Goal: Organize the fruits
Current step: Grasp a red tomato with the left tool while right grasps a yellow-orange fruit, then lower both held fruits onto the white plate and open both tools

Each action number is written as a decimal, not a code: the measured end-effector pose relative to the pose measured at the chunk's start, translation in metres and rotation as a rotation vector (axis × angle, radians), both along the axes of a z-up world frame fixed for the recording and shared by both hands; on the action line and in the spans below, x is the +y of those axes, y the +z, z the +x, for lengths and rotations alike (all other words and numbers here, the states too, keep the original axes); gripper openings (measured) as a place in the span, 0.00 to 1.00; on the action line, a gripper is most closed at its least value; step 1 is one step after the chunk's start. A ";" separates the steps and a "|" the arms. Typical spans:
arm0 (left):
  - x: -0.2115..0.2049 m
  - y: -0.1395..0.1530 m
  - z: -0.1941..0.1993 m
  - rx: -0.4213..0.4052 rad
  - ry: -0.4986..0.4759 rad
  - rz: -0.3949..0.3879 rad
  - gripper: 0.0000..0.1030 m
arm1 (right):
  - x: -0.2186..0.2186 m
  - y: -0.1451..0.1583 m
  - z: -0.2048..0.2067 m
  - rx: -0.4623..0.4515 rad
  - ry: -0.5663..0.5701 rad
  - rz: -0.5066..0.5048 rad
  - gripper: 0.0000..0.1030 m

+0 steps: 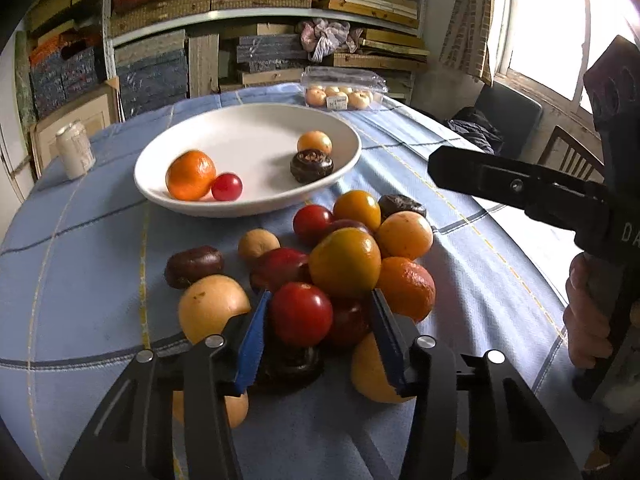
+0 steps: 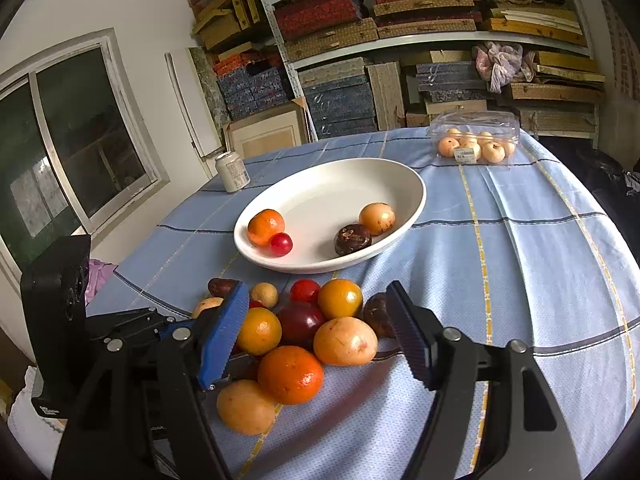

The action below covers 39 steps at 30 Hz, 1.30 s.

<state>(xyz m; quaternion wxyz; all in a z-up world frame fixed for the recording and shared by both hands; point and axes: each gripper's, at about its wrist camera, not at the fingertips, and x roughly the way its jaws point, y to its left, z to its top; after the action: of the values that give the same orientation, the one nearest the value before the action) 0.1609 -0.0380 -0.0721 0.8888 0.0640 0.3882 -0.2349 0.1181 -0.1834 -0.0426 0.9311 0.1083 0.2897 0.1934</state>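
A lived-in storeroom that doubles as a dining corner

Metal shelves (image 2: 400, 36) crammed with stacked flat boxes (image 2: 332, 100) line the wall behind a desk (image 2: 520, 248) under a checked blue cloth; a wooden chair (image 1: 568, 152) and sliding window (image 2: 80, 148) suggest a home.

Your way from the heap of fruit (image 2: 304, 340) to the white bowl (image 2: 404, 172) is short and unblocked. Bare tablecloth (image 2: 520, 280) lies open on the right. The can (image 2: 232, 171) stands left of the bowl, the clear fruit box (image 2: 476, 138) behind it, both well apart.
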 end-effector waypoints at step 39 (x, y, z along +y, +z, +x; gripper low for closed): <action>0.070 0.036 -0.001 -0.020 0.218 -0.171 0.29 | 0.083 -0.035 0.013 0.029 0.172 -0.249 0.38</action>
<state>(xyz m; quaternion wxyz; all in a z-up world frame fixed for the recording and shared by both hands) 0.1601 0.0316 -0.0360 0.9151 -0.0522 0.3624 -0.1687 0.1314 -0.0999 -0.0773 0.9130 -0.0307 0.3332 0.2333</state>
